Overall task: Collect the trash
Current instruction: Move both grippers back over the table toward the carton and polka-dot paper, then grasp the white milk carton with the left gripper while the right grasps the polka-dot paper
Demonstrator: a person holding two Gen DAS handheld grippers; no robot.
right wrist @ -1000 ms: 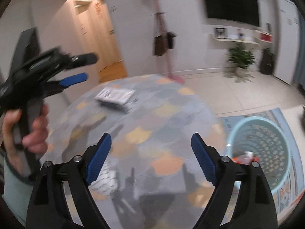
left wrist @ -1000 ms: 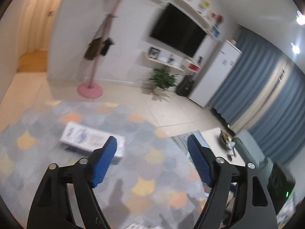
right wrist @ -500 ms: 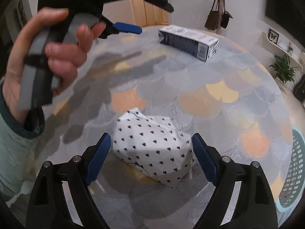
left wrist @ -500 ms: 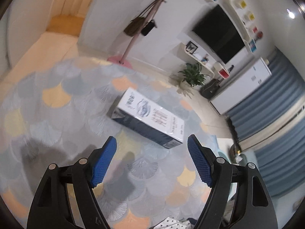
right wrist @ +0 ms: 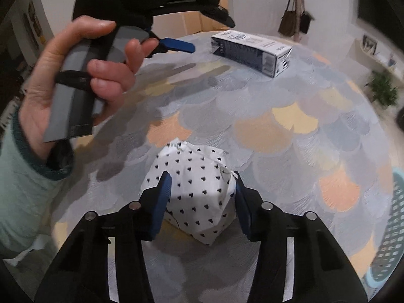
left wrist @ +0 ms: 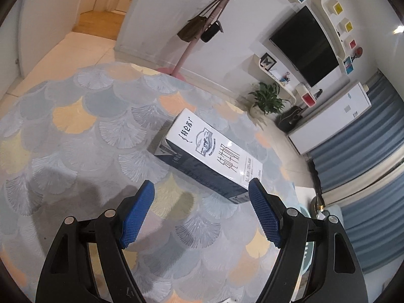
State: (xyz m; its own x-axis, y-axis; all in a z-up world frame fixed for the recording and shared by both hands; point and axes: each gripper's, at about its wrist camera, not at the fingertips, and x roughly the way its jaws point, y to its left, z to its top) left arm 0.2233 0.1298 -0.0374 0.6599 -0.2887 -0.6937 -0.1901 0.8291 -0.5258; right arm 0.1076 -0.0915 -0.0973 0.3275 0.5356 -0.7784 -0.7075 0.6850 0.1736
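Note:
A white paper bag with black hearts (right wrist: 197, 189) lies on the round patterned rug (right wrist: 277, 131). My right gripper (right wrist: 200, 184) straddles it, its jaws closing, and both blue pads touch the bag's sides. A white and navy milk carton (left wrist: 209, 156) lies flat on the rug further off, also visible as the carton (right wrist: 252, 48) in the right wrist view. My left gripper (left wrist: 200, 185) hangs open just short of the carton's near end, nothing between its fingers. A hand holds that left gripper (right wrist: 176, 46) at the upper left of the right wrist view.
A light blue perforated basket (right wrist: 394, 227) stands at the rug's right edge. Beyond the rug are a pink coat stand (left wrist: 186, 50) with bags, a potted plant (left wrist: 267, 98), a wall television (left wrist: 308, 48) and blue curtains (left wrist: 358, 156).
Both grippers tipped down and sank toward the rug. The left one came close over the carton. The right one's jaws narrowed from wide apart onto the heart-print bag.

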